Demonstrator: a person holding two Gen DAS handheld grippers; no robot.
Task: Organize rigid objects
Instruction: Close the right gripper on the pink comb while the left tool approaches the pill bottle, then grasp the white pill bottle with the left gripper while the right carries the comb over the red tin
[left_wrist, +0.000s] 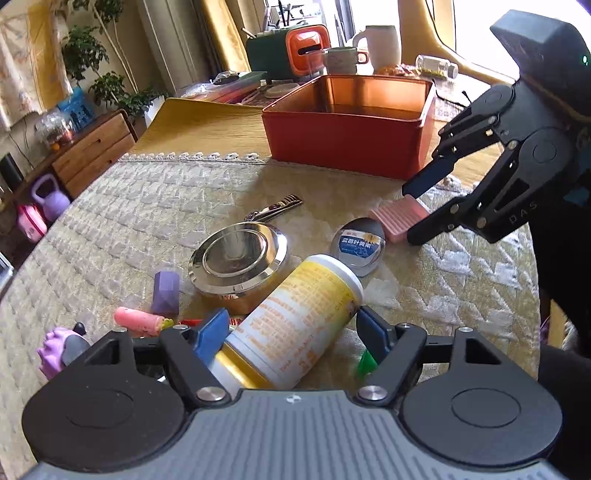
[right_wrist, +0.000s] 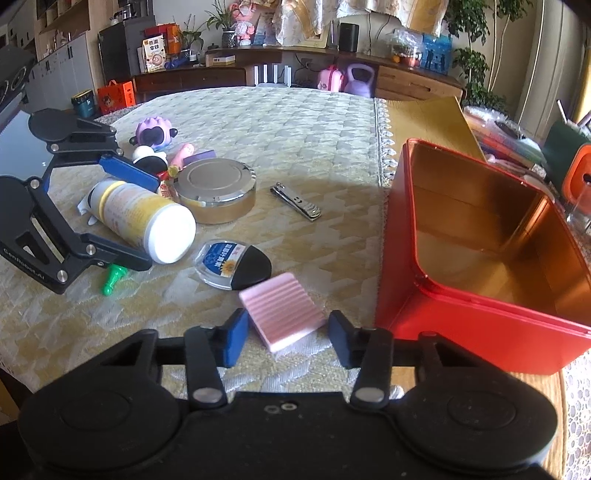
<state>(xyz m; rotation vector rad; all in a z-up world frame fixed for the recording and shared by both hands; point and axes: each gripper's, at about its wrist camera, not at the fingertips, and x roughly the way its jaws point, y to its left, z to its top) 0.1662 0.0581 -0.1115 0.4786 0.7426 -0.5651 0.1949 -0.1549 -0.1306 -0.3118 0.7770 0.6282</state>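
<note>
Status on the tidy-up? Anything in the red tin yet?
Nothing done: red tin looks empty. In hand: left gripper straddles the lying bottle; right gripper brackets the pink block, neither visibly lifted. Left: round tin, nail clippers, oval case, toys.

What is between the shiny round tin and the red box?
The nail clippers lie on the cloth between the round tin and the red box; the right wrist view shows it best.

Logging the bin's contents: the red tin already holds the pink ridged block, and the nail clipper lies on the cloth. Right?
Not quite. The red tin is empty; the pink ridged block lies on the cloth between the right gripper's fingers, as the right wrist view shows. The nail clipper does lie on the cloth.
</note>
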